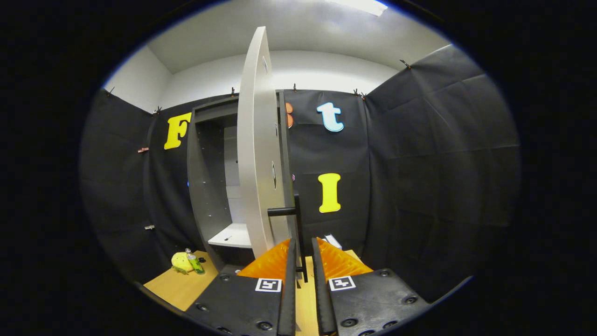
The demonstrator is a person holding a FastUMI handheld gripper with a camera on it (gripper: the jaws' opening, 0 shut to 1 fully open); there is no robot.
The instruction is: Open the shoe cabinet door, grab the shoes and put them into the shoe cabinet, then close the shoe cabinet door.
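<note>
tongs [301,247]: nearly together around the door's bar handle [297,219] | shoe cabinet door [259,140]: swung open, just ahead | cabinet [210,186]: beyond-left

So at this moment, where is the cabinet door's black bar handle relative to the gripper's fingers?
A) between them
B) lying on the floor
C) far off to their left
A: the handle runs down into the narrow gap between the gripper fingers, with the door swung open.
</note>
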